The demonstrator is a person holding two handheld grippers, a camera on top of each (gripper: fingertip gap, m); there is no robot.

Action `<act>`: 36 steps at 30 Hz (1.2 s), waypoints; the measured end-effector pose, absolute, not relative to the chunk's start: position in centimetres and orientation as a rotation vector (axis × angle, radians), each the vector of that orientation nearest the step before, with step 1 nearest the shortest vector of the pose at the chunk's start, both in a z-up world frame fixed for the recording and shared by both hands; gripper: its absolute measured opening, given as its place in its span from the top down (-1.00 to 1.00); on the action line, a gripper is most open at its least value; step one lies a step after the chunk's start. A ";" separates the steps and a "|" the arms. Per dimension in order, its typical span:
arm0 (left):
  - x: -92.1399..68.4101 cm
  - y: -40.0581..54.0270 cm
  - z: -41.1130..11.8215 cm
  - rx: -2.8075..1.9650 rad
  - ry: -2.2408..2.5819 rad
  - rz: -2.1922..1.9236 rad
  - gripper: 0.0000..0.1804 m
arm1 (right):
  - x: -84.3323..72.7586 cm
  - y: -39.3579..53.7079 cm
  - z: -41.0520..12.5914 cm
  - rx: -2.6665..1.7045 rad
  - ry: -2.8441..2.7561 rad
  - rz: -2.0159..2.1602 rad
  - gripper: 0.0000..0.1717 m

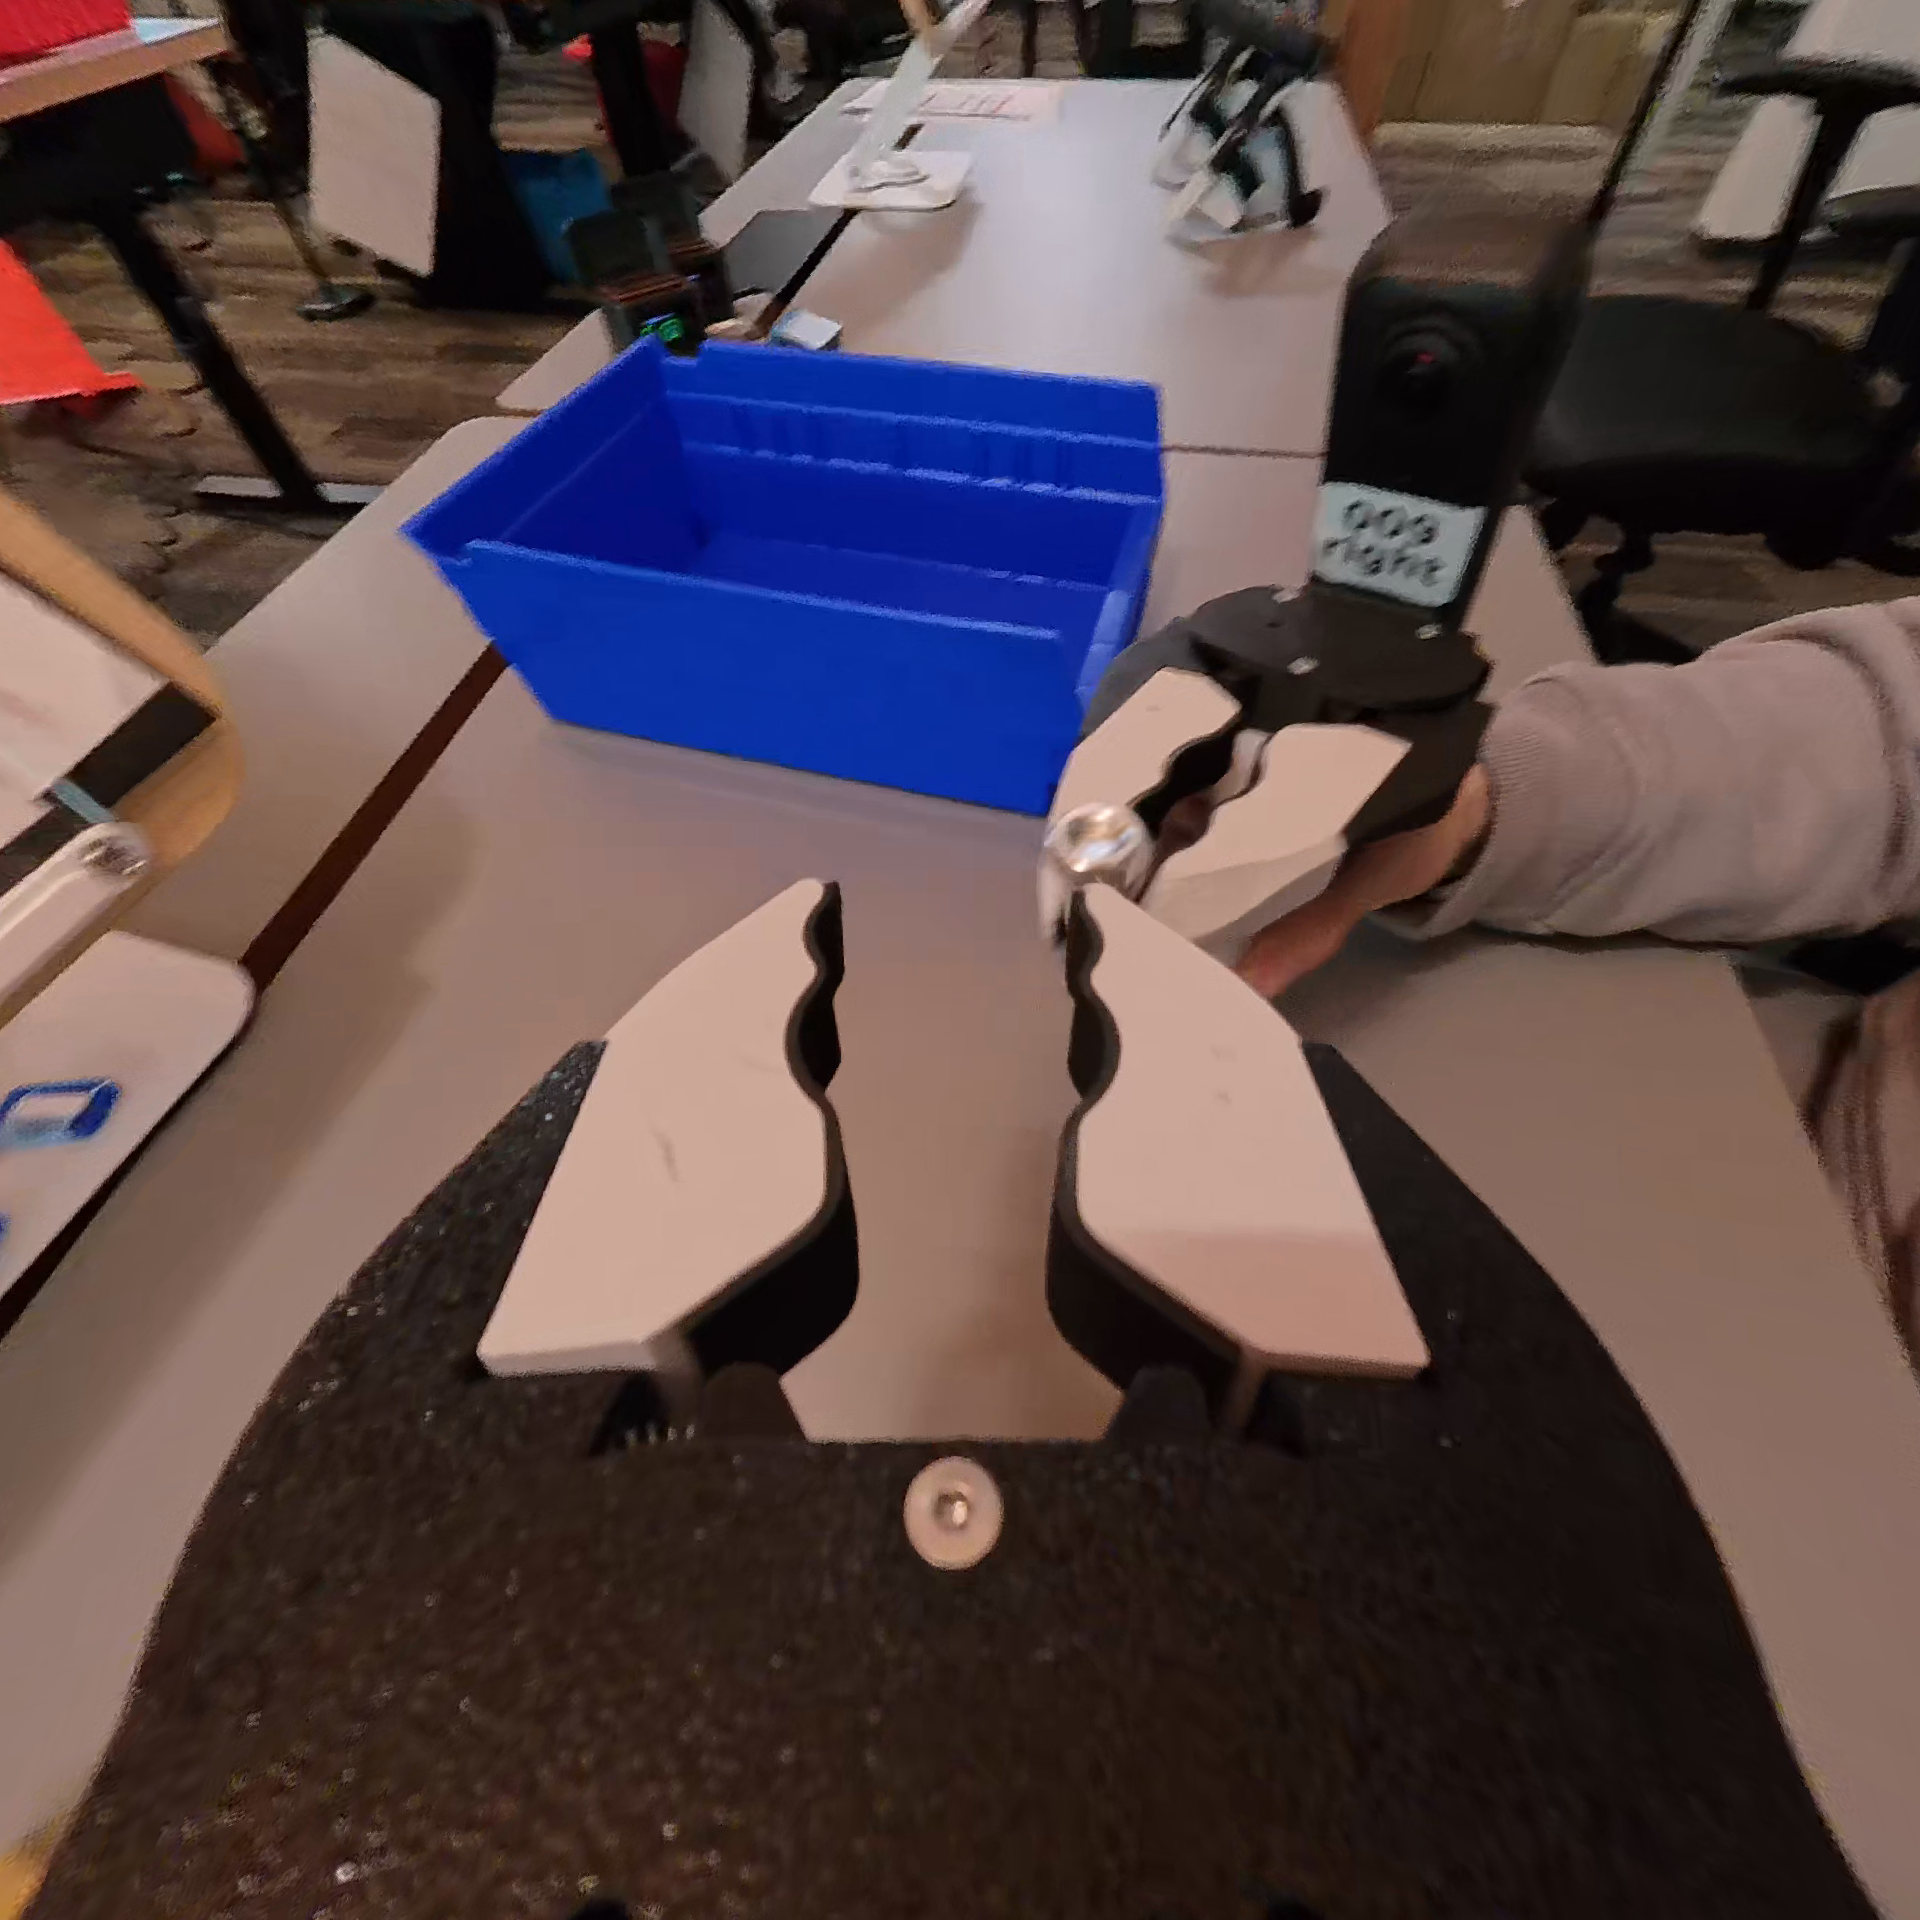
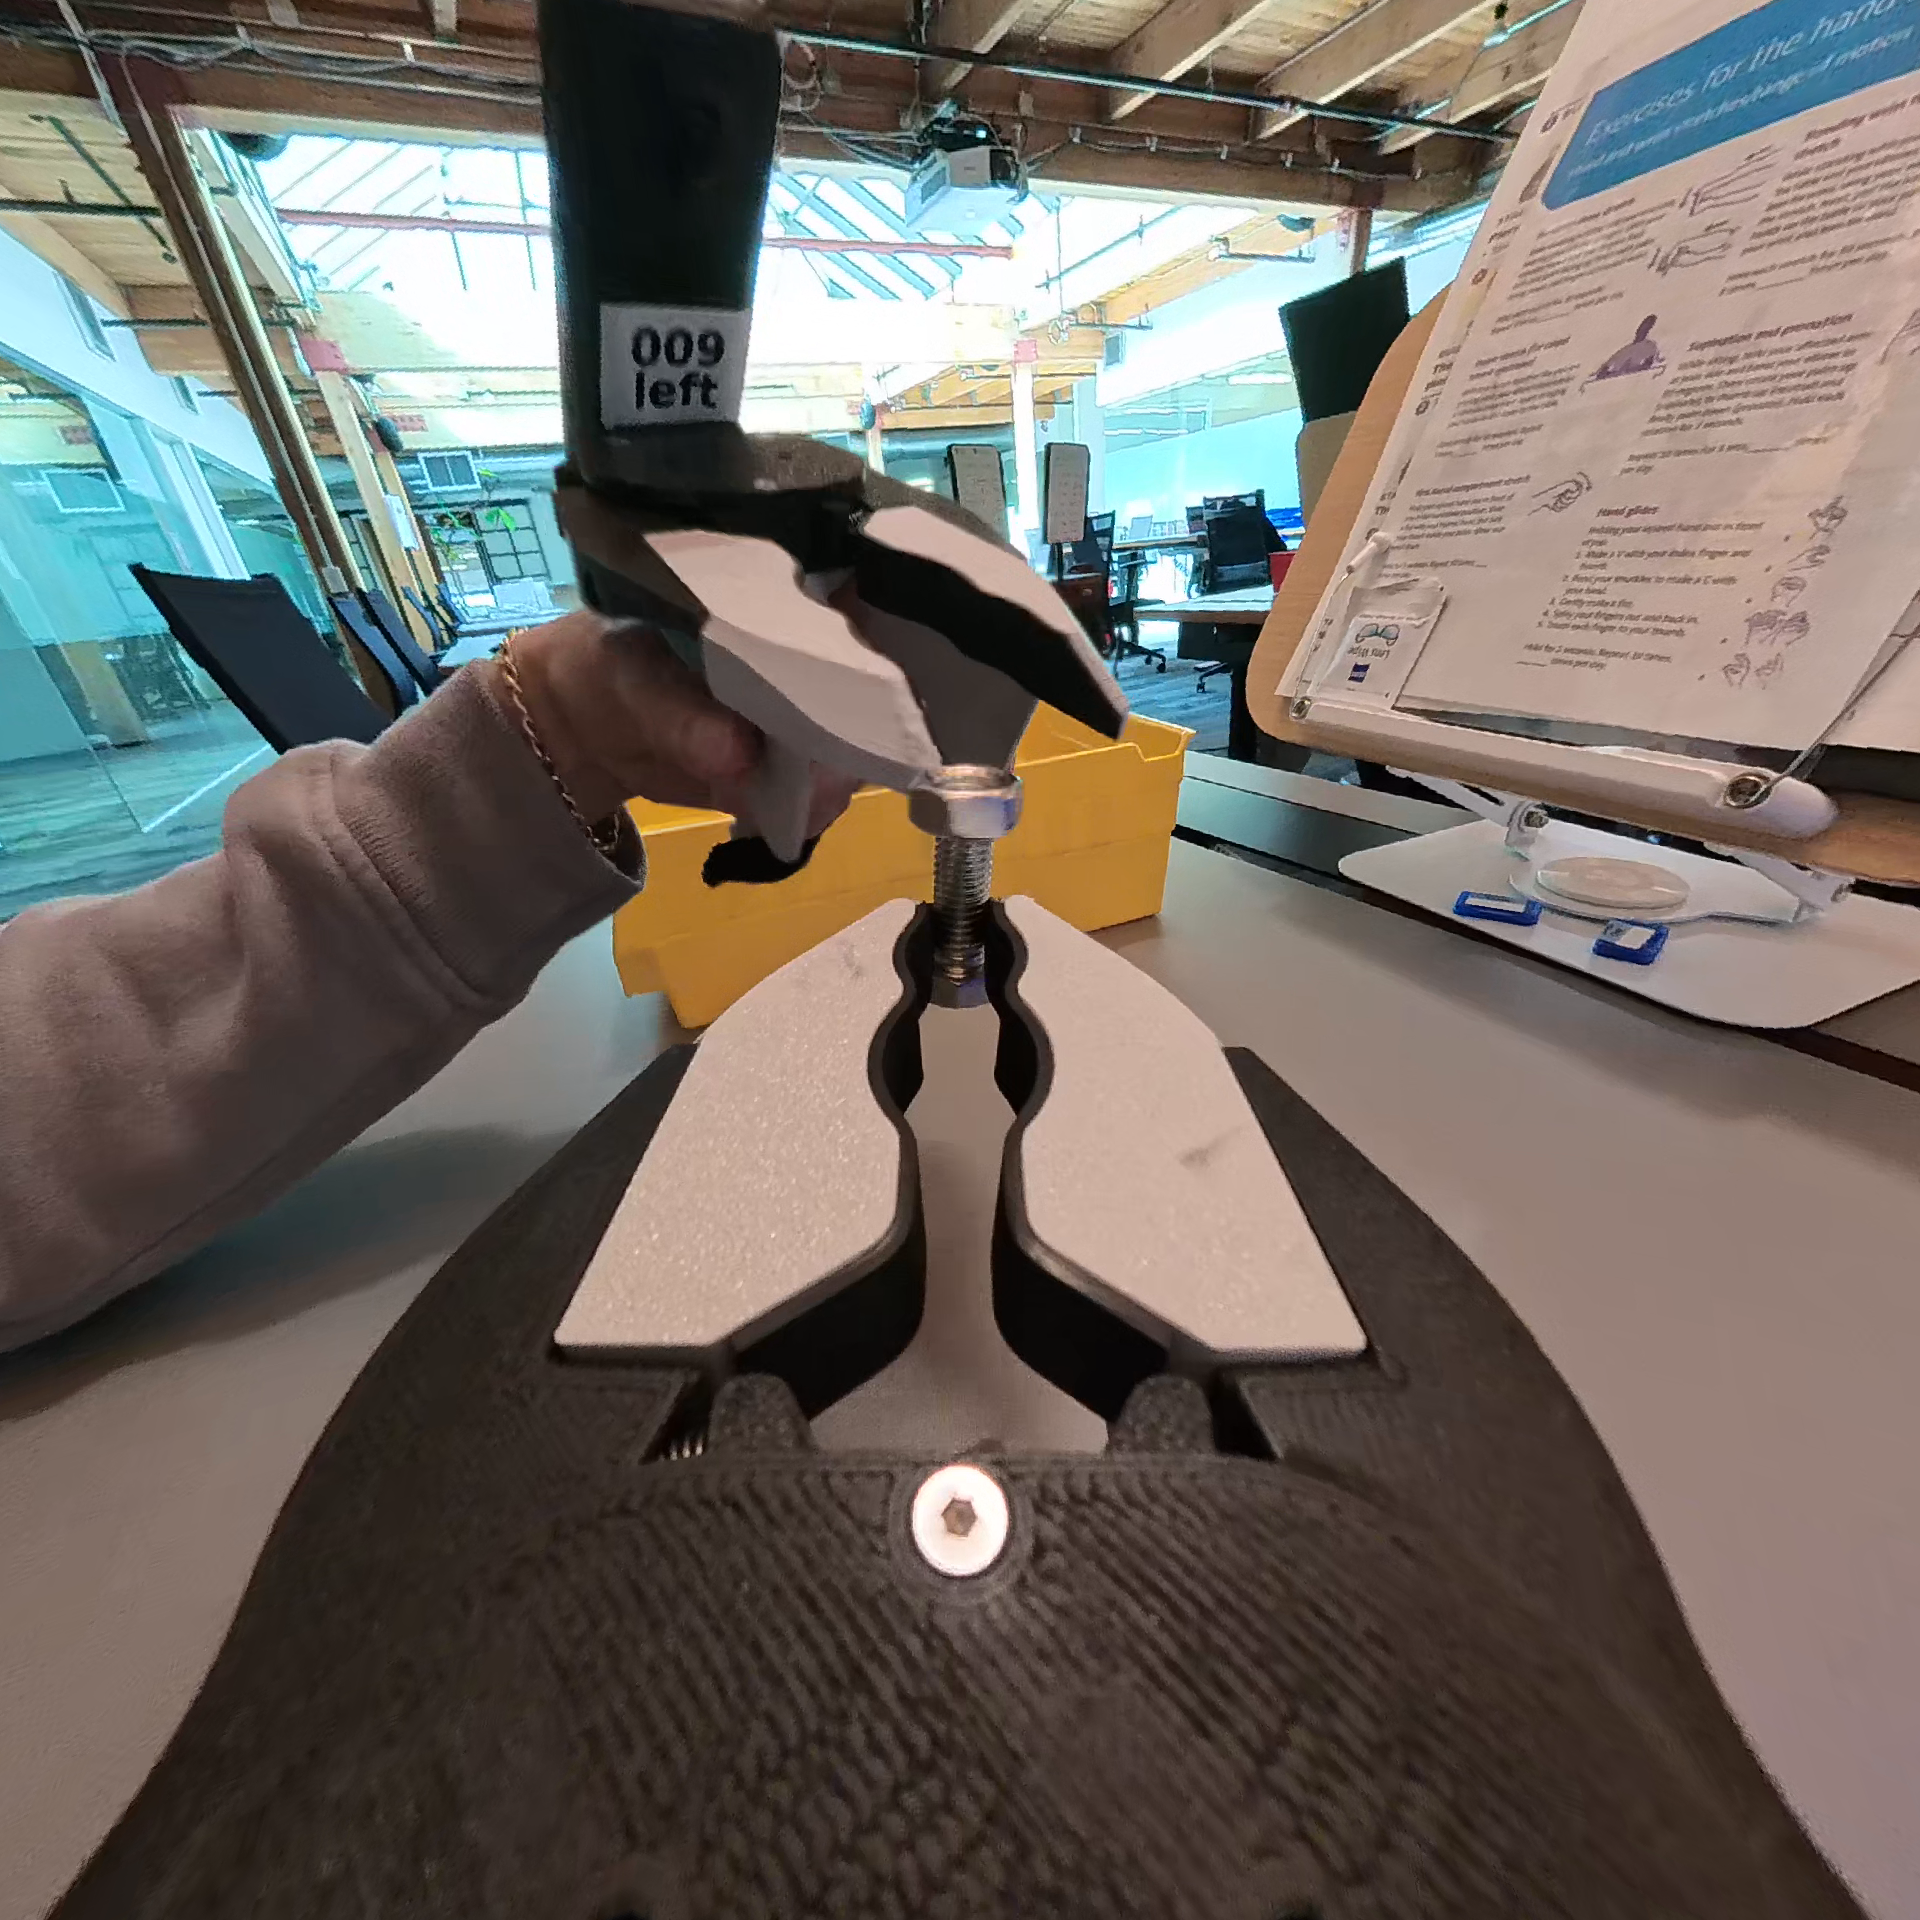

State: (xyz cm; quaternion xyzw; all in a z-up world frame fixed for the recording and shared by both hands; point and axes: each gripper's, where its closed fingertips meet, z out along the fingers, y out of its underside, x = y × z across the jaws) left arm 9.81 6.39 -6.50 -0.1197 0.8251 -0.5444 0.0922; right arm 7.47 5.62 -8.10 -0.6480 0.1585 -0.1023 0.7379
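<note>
One bolt clamped in right gripper jaws, one nut, seemingly touching open left gripper.

Around you lies an open workshop room with a grey bench running ahead into more grey tables, black office chairs to the side, and a dark patterned floor beneath the black table legs. Overhead you have exposed wooden ceiling beams with a projector hung from them, and bright daylight pours through the skylights and glass partition walls. A tilted wooden document stand carrying printed sheets rests on the bench to one side.
</note>
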 end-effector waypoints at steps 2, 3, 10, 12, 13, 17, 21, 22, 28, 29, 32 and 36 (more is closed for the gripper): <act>10.0 7.0 -6.6 -0.378 2.449 -1.603 0.55 | 7.5 5.5 -7.9 -1.411 0.351 -0.218 0.89; 9.8 6.8 -6.3 -0.370 2.445 -1.641 0.54 | 7.5 5.5 -7.8 -1.412 0.352 -0.223 0.89; 8.5 4.5 -5.8 -0.291 2.463 -1.735 0.50 | 7.4 5.7 -8.0 -1.412 0.355 -0.207 0.89; 9.1 4.9 -6.1 -0.331 2.454 -1.722 0.46 | 7.5 5.6 -7.9 -1.407 0.362 -0.201 0.89; 9.5 5.2 -6.1 -0.360 2.446 -1.720 0.46 | 7.6 5.5 -7.9 -1.403 0.365 -0.203 0.89; 10.9 6.9 -7.1 -0.458 2.438 -1.607 0.46 | 7.6 5.4 -7.7 -1.395 0.366 -0.204 0.90; 9.3 5.1 -5.4 -0.375 2.430 -1.788 0.44 | 7.6 5.6 -8.0 -1.412 0.370 -0.210 0.89; 8.9 4.6 -5.3 -0.351 2.439 -1.805 0.44 | 7.6 5.6 -8.0 -1.408 0.372 -0.209 0.90; 9.4 4.4 -6.5 -0.374 2.464 -1.739 0.41 | 7.7 5.3 -7.7 -1.388 0.378 -0.202 0.90; 9.6 4.8 -6.4 -0.390 2.452 -1.736 0.41 | 7.8 5.2 -7.6 -1.381 0.383 -0.201 0.90; 11.1 6.4 -6.4 -0.476 2.397 -1.670 0.45 | 7.9 5.0 -7.4 -1.369 0.388 -0.196 0.90; 10.2 5.9 -5.5 -0.445 2.397 -1.773 0.43 | 7.8 5.2 -7.6 -1.378 0.386 -0.189 0.89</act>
